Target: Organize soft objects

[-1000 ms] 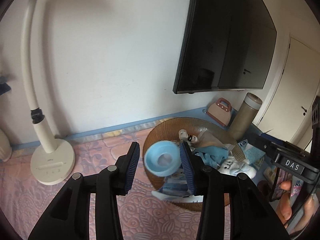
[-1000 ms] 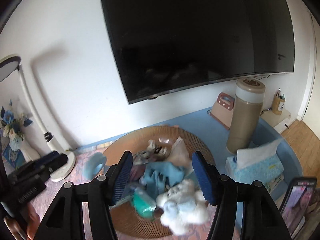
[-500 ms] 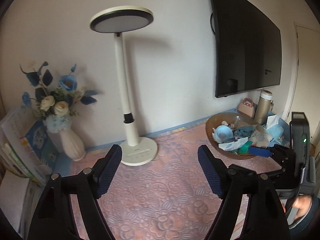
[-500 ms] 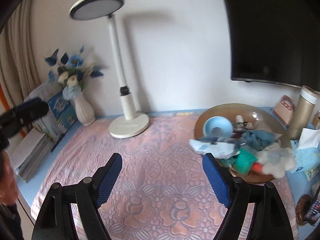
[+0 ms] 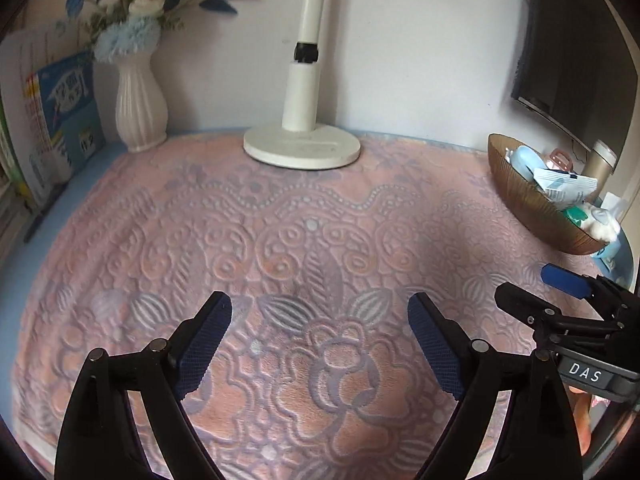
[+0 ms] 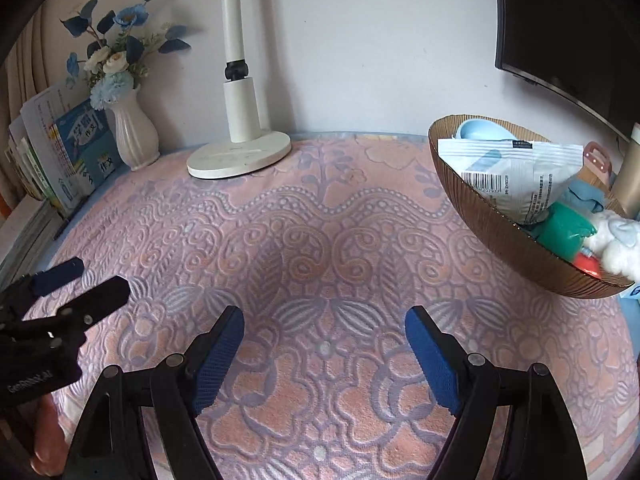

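Note:
A brown ribbed bowl [image 6: 500, 232] stands at the right end of the pink patterned blanket [image 6: 304, 216]. In it lie a white packet [image 6: 516, 176], a light blue dish [image 6: 480, 130], a green item [image 6: 564, 228], a blue cloth [image 6: 584, 196] and a white plush toy [image 6: 616, 244]. The left wrist view shows the bowl [image 5: 520, 196] small at the right. My left gripper [image 5: 320, 304] hangs over bare blanket, its jaws opening with nothing between them. My right gripper [image 6: 325, 316] is open and empty, left of the bowl. Each gripper shows in the other's view: right gripper [image 5: 536, 292], left gripper [image 6: 86, 282].
A white lamp base [image 5: 302, 148] stands at the back middle against the wall. A white vase [image 5: 140, 108] of blue flowers and a stack of books [image 5: 60, 120] stand at the back left. A dark screen [image 5: 576, 52] hangs at the right above a beige flask [image 5: 600, 160].
Both grippers have drawn back from the bowl and sunk over the blanket, and both jaws have widened. The bowl went from straight ahead to the right edge of each view.

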A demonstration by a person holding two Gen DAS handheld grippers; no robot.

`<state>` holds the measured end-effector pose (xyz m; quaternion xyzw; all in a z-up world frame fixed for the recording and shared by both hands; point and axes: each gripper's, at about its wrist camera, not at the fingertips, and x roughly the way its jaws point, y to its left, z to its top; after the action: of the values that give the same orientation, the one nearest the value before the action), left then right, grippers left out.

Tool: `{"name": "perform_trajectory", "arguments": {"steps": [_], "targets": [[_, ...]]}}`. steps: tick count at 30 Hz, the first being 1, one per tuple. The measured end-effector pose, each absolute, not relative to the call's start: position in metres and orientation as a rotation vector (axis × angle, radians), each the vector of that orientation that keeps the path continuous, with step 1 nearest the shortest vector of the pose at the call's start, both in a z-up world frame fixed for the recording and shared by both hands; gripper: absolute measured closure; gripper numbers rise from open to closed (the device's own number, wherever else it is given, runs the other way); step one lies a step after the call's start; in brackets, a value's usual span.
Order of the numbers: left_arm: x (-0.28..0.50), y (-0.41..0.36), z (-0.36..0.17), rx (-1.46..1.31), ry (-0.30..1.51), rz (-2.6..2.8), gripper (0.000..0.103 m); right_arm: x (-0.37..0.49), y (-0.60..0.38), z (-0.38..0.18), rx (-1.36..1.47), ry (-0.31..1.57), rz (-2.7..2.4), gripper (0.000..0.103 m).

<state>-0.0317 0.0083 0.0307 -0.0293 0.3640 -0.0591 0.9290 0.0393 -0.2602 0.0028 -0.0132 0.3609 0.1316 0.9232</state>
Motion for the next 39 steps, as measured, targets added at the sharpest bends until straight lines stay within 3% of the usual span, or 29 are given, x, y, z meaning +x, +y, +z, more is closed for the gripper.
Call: {"name": "perform_trajectory", "arguments": {"steps": [7,9,15,39], "targets": [[-0.025,0.020,0.009,-0.120,0.831,-0.063,0.013,0.041,-0.264,-0.006,-0.038,0.745,0.261,0.021],[-0.023,0.017,0.005,-0.094,0.869,-0.040,0.013,0.038,-0.265,-0.004,-0.038,0.732,0.254,0.013],[-0.027,0.011,0.008,-0.061,0.847,-0.016,0.012,0.029,-0.261,0.000,-0.069,0.688,0.233,0.006],[-0.026,0.017,0.010,-0.100,0.845,-0.007,0.012,0.034,-0.252,-0.007,-0.115,0.721,0.235,0.005]]}}
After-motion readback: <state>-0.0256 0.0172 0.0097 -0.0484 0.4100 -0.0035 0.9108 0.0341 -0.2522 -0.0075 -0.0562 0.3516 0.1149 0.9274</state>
